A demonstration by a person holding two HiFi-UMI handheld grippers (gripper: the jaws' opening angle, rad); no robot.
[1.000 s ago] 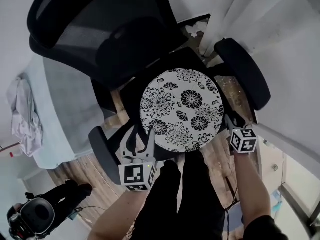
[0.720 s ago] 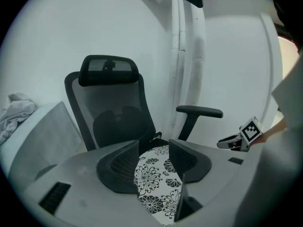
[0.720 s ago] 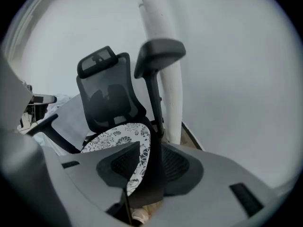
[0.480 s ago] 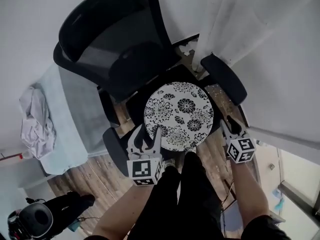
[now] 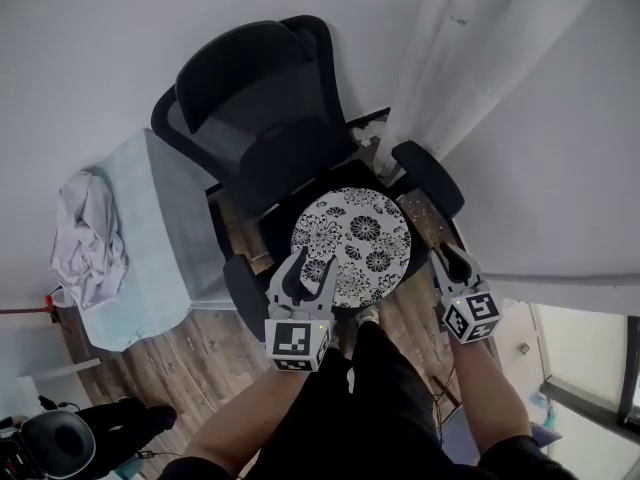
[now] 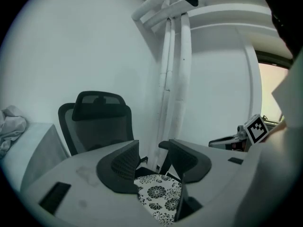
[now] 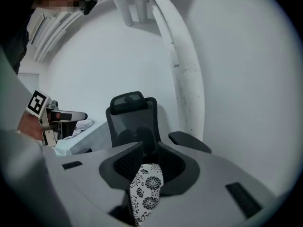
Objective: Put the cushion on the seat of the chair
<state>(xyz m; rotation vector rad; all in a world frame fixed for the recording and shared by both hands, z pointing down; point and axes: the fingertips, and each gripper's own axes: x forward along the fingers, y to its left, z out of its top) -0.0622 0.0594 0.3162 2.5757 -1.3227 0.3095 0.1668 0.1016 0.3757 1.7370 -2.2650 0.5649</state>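
Jaws of our left gripper (image 5: 308, 266) stand wide apart, empty; our right gripper's (image 5: 450, 261) have just been closing partway on nothing. Below and ahead of both, the round black-and-white floral fabric cushion (image 5: 352, 240) lies flat on the black mesh office chair's (image 5: 255, 118) seat, placed, we judge. Padded black armrests (image 5: 428, 178) flank it; nothing blocks withdrawal.

**Cushion lying flat on the chair seat**

The cushion (image 5: 352, 245) is a round, thin pad, white with black flower prints. It lies flat and face up on the seat (image 5: 277, 230) of the chair (image 5: 262, 118), covering most of it, with a dark strip of seat showing at its left. The chair is a black office chair. Its mesh backrest (image 5: 290, 158) and headrest (image 5: 235, 78) rise at the far side. The cushion sits between the left armrest (image 5: 245, 290) and the right armrest (image 5: 428, 178).
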